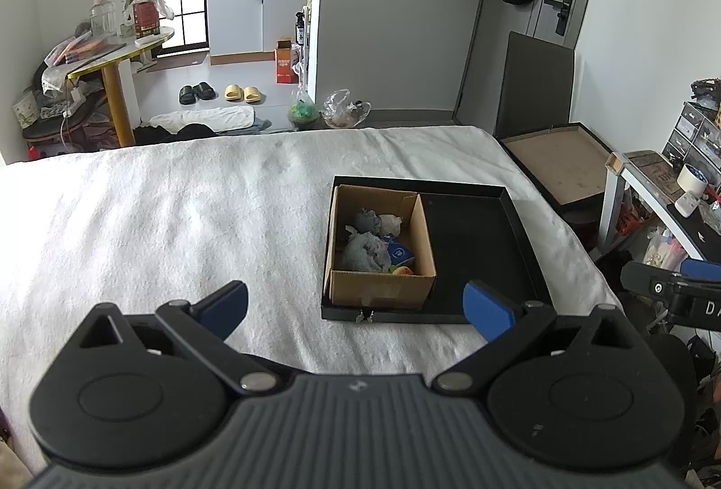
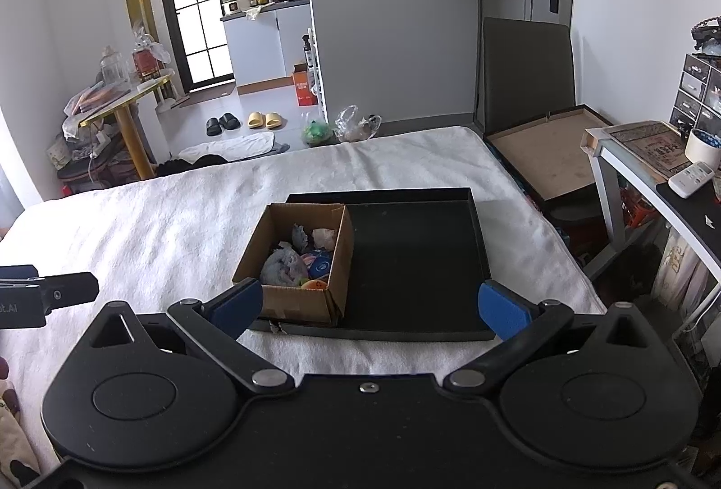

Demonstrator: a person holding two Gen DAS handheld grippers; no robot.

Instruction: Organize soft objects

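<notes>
Bedroom interior with a kitchen alcove beyond an open doorway; a bed [image 1: 180, 209] covered by a white towel-like sheet fills the foreground of both wrist views. On the bed, toward its right side, lies a shallow black tray [image 1: 477, 245], its right-hand part bare. Standing inside the tray against its left wall is an open cardboard box [image 1: 383, 288], flaps up. The box holds the soft objects [image 1: 367, 248]: a grey plush mass, a second smaller grey piece behind it, a pale crumpled item, a blue packet-like item and an orange one at the near wall; their exact identities are too small to tell. No soft item is seen loose on the sheet or on the tray floor. The left claw [image 1: 356, 308] is spread wide and holds nothing, poised above the sheet just short of the tray's near edge. The right claw [image 2: 369, 308] is likewise spread and holds nothing, facing the tray's near edge from a little farther right; each claw appears at the margin of the other's view, the two side by side and apart. Judgement: with everything gathered in the box, the task is either about to begin by unloading or is near its end; which cannot be told. A next move would call for lowering one claw into the box mouth, clear of the flaps, and pinching a single piece.
</notes>
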